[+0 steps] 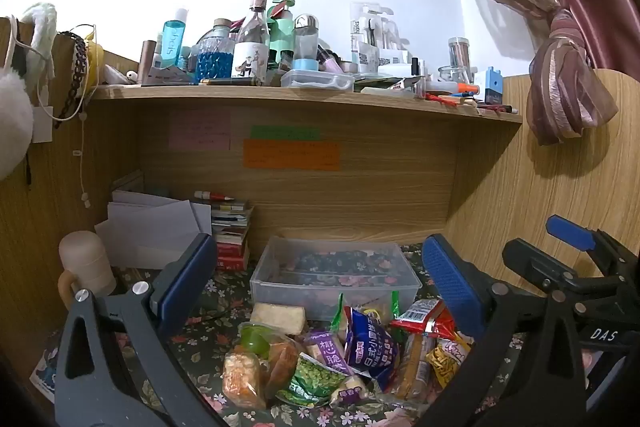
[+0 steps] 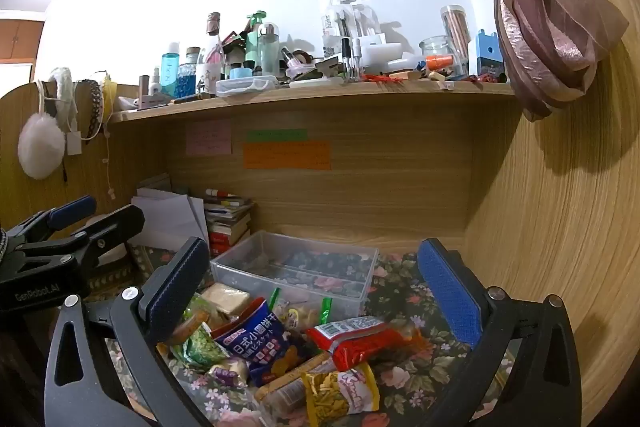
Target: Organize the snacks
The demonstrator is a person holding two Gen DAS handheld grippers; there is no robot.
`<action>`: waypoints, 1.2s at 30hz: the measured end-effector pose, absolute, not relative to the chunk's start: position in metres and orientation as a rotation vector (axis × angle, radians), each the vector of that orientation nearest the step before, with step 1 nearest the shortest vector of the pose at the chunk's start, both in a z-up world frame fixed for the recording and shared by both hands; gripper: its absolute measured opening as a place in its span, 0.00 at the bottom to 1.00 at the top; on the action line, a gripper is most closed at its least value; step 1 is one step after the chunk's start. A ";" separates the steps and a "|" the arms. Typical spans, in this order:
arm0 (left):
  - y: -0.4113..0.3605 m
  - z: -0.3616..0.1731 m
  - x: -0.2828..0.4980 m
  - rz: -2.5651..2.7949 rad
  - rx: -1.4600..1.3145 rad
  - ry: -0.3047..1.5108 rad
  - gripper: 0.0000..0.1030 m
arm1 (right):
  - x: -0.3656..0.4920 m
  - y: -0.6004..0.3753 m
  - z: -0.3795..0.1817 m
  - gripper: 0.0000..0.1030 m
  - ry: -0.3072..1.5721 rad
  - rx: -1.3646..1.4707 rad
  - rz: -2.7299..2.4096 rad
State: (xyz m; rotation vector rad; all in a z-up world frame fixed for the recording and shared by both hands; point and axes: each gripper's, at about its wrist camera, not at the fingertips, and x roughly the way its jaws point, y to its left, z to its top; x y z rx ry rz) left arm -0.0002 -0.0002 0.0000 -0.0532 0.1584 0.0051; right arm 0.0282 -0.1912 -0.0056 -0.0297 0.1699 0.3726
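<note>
— Wooden desk alcove, floral cloth on the worktop [image 1: 200,339]. What are your jaws doing?

— Both pairs gape wide, holding nothing. My left gripper [image 1: 316,287] and right gripper [image 2: 316,291] hover side by side above the snack pile [image 1: 340,355], pointing toward the back panel.

— What's around?

— A clear plastic box [image 1: 336,277] sits just behind the snacks; books [image 1: 232,227] are stacked at left, under a cluttered shelf [image 1: 280,93].

"DAS" is printed in white on the black body of the right gripper [image 1: 576,291], at the right edge of the left wrist view, and "GenRobot.AI" is read on the left gripper [image 2: 60,239] at the left edge of the right wrist view. "日式小圆饼干" is printed on the blue snack bag [image 2: 256,343], "脆" on the purple packet [image 1: 326,349], and "thanks" on a clear package [image 1: 360,31] on the shelf; the writing on the sticky notes [image 1: 292,155] cannot be made out.
</note>
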 end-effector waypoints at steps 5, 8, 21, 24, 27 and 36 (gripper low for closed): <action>0.000 0.000 -0.001 0.005 -0.057 0.161 1.00 | 0.029 -0.189 -0.007 1.00 0.169 -0.029 0.372; 0.000 0.000 0.000 0.005 -0.059 0.164 1.00 | 0.029 -0.189 -0.007 1.00 0.169 -0.028 0.372; 0.000 0.000 0.000 0.006 -0.058 0.164 1.00 | 0.029 -0.189 -0.007 1.00 0.172 -0.024 0.373; 0.001 0.000 0.000 0.006 -0.058 0.166 1.00 | 0.029 -0.186 -0.008 1.00 0.176 -0.024 0.376; -0.002 -0.001 0.001 0.007 -0.057 0.166 1.00 | 0.030 -0.184 -0.008 1.00 0.181 -0.023 0.377; 0.007 -0.016 0.004 0.016 -0.027 0.193 1.00 | 0.040 -0.190 -0.020 1.00 0.233 -0.032 0.384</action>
